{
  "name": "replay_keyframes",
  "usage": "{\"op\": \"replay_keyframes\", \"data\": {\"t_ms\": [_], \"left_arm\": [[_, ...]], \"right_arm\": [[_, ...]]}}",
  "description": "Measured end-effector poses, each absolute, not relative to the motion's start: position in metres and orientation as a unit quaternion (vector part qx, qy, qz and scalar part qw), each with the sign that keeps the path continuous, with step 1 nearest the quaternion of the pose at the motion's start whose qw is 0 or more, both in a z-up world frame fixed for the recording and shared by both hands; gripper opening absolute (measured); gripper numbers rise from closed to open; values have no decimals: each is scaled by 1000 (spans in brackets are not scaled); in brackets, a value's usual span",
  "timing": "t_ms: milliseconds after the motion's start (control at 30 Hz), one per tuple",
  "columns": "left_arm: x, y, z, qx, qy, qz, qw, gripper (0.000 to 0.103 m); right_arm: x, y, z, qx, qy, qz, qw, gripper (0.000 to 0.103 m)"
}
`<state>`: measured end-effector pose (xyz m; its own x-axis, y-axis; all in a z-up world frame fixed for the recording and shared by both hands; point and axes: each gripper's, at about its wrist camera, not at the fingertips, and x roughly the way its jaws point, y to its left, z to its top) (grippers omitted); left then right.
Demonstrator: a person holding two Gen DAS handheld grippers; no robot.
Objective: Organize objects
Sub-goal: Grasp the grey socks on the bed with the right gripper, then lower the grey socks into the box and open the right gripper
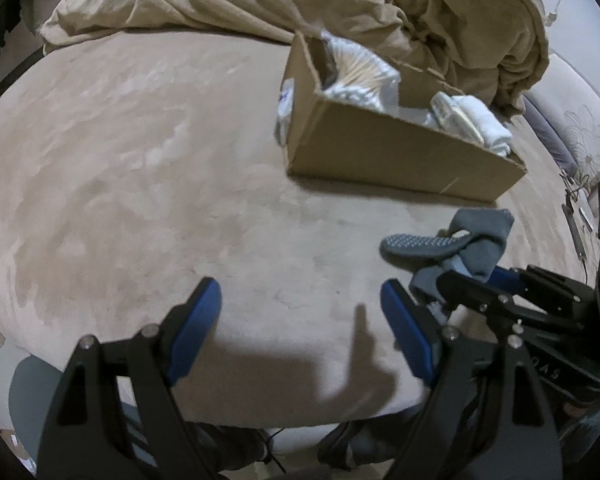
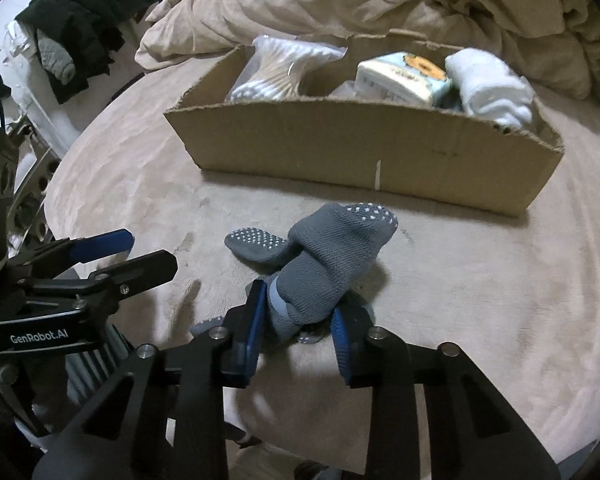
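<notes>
A pair of grey socks with white grip dots (image 2: 324, 264) lies on the beige bed in front of an open cardboard box (image 2: 364, 152). My right gripper (image 2: 298, 320) is shut on the cuff end of the grey socks; it also shows in the left wrist view (image 1: 472, 280) with the socks (image 1: 452, 244). My left gripper (image 1: 300, 312) is open and empty, low over the bed to the left of the socks; it shows at the left of the right wrist view (image 2: 140, 252). The box (image 1: 400, 152) holds a bag of cotton swabs (image 2: 284, 68), a tissue pack (image 2: 404, 76) and white rolled socks (image 2: 492, 88).
A rumpled tan blanket (image 2: 380, 0) is heaped behind the box. Dark clothes (image 2: 84, 8) hang at the far left. A pillow (image 1: 576, 132) lies at the bed's right side. The bed's near edge (image 1: 260, 424) runs just under my left gripper.
</notes>
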<state>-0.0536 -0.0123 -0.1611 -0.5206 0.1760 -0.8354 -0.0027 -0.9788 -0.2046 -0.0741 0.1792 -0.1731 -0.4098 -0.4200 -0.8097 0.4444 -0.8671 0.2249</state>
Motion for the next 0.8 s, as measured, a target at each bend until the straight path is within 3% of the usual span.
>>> {"op": "replay_keyframes", "data": {"t_ms": [800], "left_arm": [[-88, -17, -67, -392, -91, 914, 51, 84]], "right_arm": [[-99, 183, -64, 371, 21, -890, 263, 32]]}}
